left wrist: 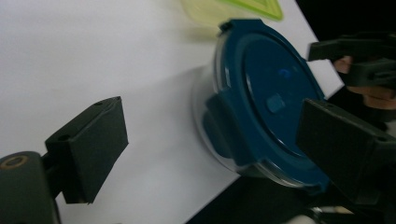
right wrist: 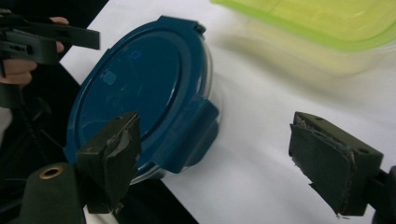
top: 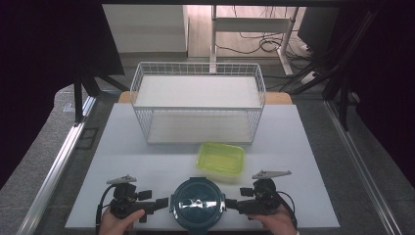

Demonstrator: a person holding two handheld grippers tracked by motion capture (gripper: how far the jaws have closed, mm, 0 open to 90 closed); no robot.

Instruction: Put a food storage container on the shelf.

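A round clear container with a dark blue clip-on lid [top: 197,203] stands at the table's front edge, partly over it. My left gripper [top: 161,202] points at its left side and my right gripper [top: 234,203] at its right side. In the left gripper view the jaws of the left gripper [left wrist: 210,140] stand wide apart around one blue lid clip [left wrist: 224,126], not pressing it. In the right gripper view the right gripper [right wrist: 224,156] is likewise open, with the opposite lid clip [right wrist: 196,135] between its jaws and nothing squeezed.
A rectangular container with a lime-green lid [top: 220,159] sits just behind the round one. Farther back a white wire basket [top: 198,100] stands on the white table [top: 122,147]. Dark floor lies past the table's front edge.
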